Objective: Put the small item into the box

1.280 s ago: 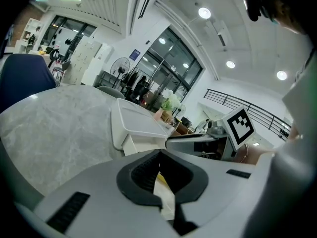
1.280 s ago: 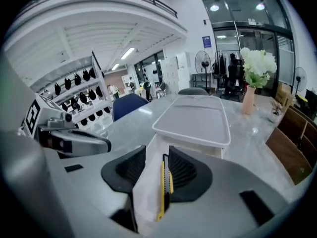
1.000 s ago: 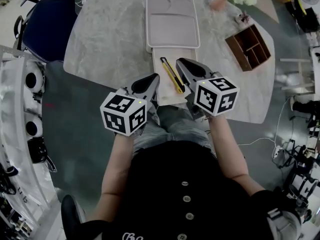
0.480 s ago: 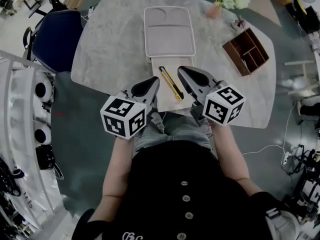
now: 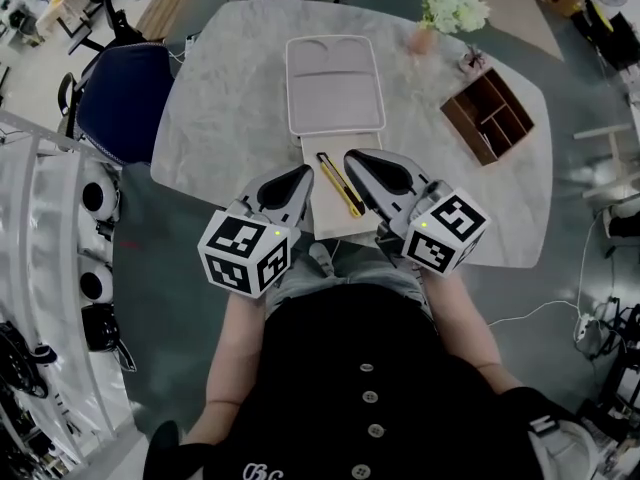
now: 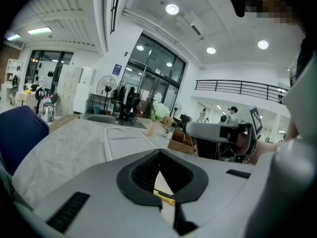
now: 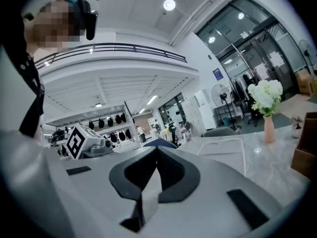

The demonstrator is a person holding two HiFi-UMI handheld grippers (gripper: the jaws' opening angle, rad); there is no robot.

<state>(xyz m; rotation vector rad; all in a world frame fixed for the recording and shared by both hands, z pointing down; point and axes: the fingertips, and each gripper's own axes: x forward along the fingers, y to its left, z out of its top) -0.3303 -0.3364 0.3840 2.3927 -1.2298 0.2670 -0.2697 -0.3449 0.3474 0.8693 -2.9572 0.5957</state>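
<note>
Seemingly finished, we held the left gripper point(image 5: 303, 175) and right gripper point(image 5: 353, 160) shut, empty, flanking the yellow knife point(image 5: 341, 184) lying in the box point(image 5: 330, 213) on the counter point(image 5: 220, 88).

Left of the box point(image 5: 334, 88) the worktop point(image 5: 225, 98) lies bare to its edge. Right of the box a bare strip runs to the wooden organiser point(image 5: 492, 115). A flower vase point(image 5: 425, 36) stands off the box's far right corner. At the box's near end the left gripper point(image 5: 305, 173) and right gripper point(image 5: 352, 158) leave a narrow gap.

Open-plan lab hall: mezzanine railing point(image 6: 242, 86), glass doors point(image 6: 148, 68) (equipment rack point(image 5: 60, 258) alongside).
</note>
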